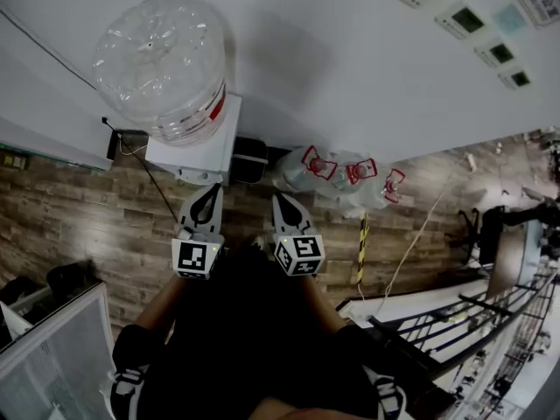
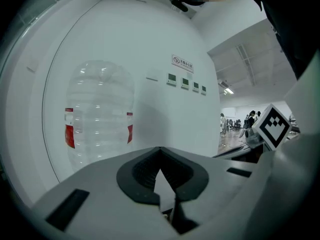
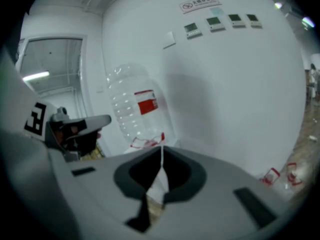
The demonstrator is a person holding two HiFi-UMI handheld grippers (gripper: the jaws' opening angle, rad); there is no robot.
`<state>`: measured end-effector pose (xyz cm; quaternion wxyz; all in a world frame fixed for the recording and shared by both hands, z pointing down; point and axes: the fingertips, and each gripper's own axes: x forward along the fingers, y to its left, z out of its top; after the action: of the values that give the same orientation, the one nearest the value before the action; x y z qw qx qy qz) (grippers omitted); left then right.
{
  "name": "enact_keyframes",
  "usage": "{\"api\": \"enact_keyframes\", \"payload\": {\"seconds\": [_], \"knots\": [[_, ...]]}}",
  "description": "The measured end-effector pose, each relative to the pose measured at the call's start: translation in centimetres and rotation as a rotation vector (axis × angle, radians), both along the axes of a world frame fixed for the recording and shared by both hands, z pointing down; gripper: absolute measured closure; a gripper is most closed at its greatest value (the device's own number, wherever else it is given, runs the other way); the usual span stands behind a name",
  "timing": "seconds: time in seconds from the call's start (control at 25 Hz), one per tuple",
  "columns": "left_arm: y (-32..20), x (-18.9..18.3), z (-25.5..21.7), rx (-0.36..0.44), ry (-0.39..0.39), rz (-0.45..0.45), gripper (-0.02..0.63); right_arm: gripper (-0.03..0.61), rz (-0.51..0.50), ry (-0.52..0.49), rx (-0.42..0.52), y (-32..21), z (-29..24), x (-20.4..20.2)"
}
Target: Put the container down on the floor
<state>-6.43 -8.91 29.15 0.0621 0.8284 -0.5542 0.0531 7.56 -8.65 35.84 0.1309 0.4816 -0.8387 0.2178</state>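
We are holding both tools low in front of the water dispenser (image 1: 197, 151), which is standing against the white wall (image 1: 350, 68). The container (image 1: 162, 68), a large clear water jug with a red label band, is sitting on top of that dispenser, well above the wooden floor (image 1: 79, 226). It is showing upright in the left gripper view (image 2: 100, 119) and tilted in the right gripper view (image 3: 135, 109). The left hand-held gripper (image 1: 207, 191) is pointing toward the dispenser's base, apart from the jug, and its jaws are resting together with nothing between them (image 2: 160, 156). The right hand-held gripper (image 1: 278, 199) is hanging just beside it, pointing the same way, and its jaws are also lying narrow, tip against tip and empty (image 3: 161, 151). Neither tool is touching the container. To the right of the dispenser, a cluster of empty jugs (image 1: 337, 178) with red handles is lying on the floor against the wall. A row of small control panels (image 1: 464, 17) is hanging higher up on the wall.
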Motion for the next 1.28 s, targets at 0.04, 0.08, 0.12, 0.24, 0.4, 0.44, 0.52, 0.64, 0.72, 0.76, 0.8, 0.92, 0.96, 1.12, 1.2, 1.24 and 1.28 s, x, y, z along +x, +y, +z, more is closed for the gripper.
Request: {"api": "enact_keyframes", "payload": {"seconds": [0.04,0.08,0.12,0.24,0.4,0.44,0.52,0.64,0.72,0.76,0.8,0.92,0.96,1.12,1.2,1.24,1.28], "knots": [[0.0,0.1,-0.1,0.002,0.003,0.007,0.588,0.543,0.009,-0.009,0.007,0.4,-0.5,0.0],[0.0,0.2,-0.1,0.0,0.011,0.013,0.588,0.543,0.018,-0.011,0.015,0.7,-0.7,0.0],[0.0,0.3,0.0,-0.006,0.022,0.016,0.588,0.543,0.024,-0.009,0.022,0.9,-0.9,0.0],[0.1,0.7,0.6,-0.016,0.04,0.029,0.588,0.543,0.028,-0.009,0.021,1.5,-0.7,-0.1],[0.3,1.4,0.6,-0.01,0.034,0.054,0.588,0.543,0.023,-0.026,0.009,2.0,-0.5,-0.4],[0.3,1.6,0.5,-0.006,0.032,0.057,0.588,0.543,0.021,-0.032,0.009,2.2,-0.6,-0.4],[0.3,1.9,0.3,0.001,0.034,0.062,0.588,0.543,0.017,-0.04,0.013,2.5,-0.8,-0.6],[0.3,2.1,0.0,-0.007,0.034,0.067,0.588,0.546,0.002,-0.034,0.026,2.8,-1.0,-0.8],[0.3,2.2,0.2,-0.012,0.034,0.068,0.588,0.546,-0.004,-0.033,0.015,3.0,-0.9,-0.7],[0.3,2.1,0.2,-0.014,0.035,0.066,0.588,0.546,-0.003,-0.037,0.009,3.1,-0.8,-0.7],[0.3,2.1,0.2,-0.018,0.037,0.065,0.588,0.546,-0.002,-0.04,0.007,3.0,-0.8,-0.6],[0.3,1.8,0.6,-0.032,0.039,0.062,0.588,0.546,0.001,-0.044,0.007,2.8,-1.0,-0.5],[0.3,1.7,0.5,-0.033,0.037,0.061,0.588,0.546,0.002,-0.043,0.006,2.7,-1.1,-0.4],[0.1,1.7,-0.1,-0.032,0.033,0.064,0.588,0.546,0.011,-0.043,0.013,2.5,-1.6,-0.1],[0.1,1.8,-0.2,-0.032,0.035,0.07,0.588,0.546,0.011,-0.039,0.015,2.5,-1.6,0.0],[0.1,1.8,-0.2,-0.032,0.036,0.073,0.588,0.546,0.01,-0.037,0.015,2.6,-1.6,0.1],[0.1,1.9,-0.2,-0.034,0.038,0.075,0.588,0.546,0.01,-0.037,0.015,2.6,-1.6,0.1]]}}
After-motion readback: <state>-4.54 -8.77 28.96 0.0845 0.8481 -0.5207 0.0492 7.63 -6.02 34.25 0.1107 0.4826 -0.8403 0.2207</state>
